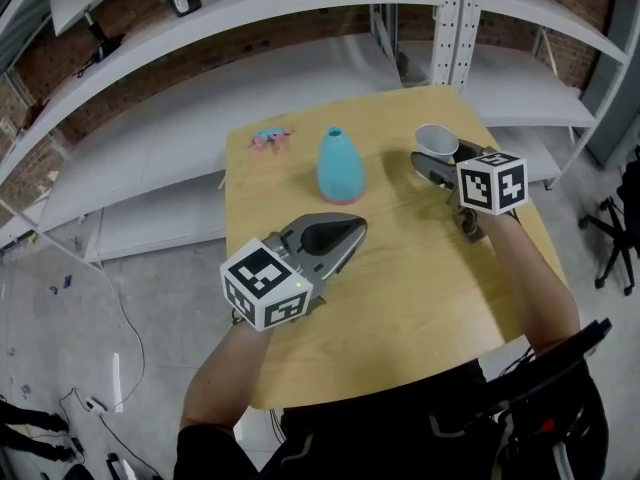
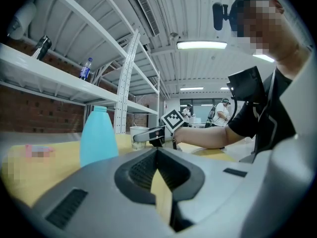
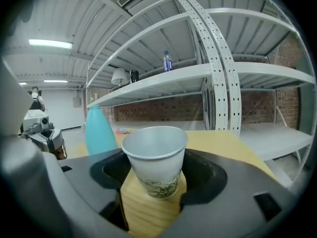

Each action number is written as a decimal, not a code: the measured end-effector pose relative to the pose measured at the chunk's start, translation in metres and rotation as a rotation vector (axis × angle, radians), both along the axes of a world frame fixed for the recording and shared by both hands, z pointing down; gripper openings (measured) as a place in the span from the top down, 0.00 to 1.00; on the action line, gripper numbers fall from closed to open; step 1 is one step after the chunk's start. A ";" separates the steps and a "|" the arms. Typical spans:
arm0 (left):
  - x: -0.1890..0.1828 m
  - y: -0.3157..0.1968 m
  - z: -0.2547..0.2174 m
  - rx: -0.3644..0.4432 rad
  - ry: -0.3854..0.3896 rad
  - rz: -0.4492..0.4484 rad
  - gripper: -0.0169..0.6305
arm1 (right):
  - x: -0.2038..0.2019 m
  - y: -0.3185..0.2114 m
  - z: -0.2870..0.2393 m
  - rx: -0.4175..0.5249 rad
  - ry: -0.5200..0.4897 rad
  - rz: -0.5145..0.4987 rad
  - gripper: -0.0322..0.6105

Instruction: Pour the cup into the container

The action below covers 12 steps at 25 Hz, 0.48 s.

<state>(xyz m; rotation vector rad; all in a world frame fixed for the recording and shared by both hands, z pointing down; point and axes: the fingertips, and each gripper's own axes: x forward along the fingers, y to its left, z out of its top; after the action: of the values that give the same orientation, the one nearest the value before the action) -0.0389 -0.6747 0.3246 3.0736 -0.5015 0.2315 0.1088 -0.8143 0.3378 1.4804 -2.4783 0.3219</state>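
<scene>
A white paper cup (image 1: 436,140) with a green print stands upright on the wooden table (image 1: 400,298) at the far right. My right gripper (image 1: 440,158) is open around it, one jaw on each side, with small gaps showing in the right gripper view, where the cup (image 3: 154,152) fills the middle. The container is a teal bottle-shaped vase (image 1: 340,166) with a narrow open neck, standing mid-table to the left of the cup. My left gripper (image 1: 355,226) lies low just in front of the vase, shut and empty. In the left gripper view the vase (image 2: 98,135) rises at the left.
A small pink object (image 1: 270,138) lies at the table's far left corner. White metal shelving (image 1: 455,18) runs behind the table. A black chair (image 1: 615,228) stands off the right edge. The table's front edge is close to the person's body.
</scene>
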 end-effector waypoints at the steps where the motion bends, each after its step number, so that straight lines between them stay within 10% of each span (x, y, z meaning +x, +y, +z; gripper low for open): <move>1: 0.000 0.001 0.000 0.000 -0.002 0.002 0.97 | -0.001 0.000 0.000 0.000 -0.001 -0.005 0.45; 12: -0.003 0.005 0.002 0.002 0.003 0.024 0.97 | -0.030 0.006 -0.028 0.083 0.181 -0.074 0.47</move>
<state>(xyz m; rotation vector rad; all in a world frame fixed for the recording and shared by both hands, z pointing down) -0.0422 -0.6697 0.3262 3.0827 -0.4656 0.2266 0.0783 -0.8086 0.3100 1.3777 -2.4197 0.0691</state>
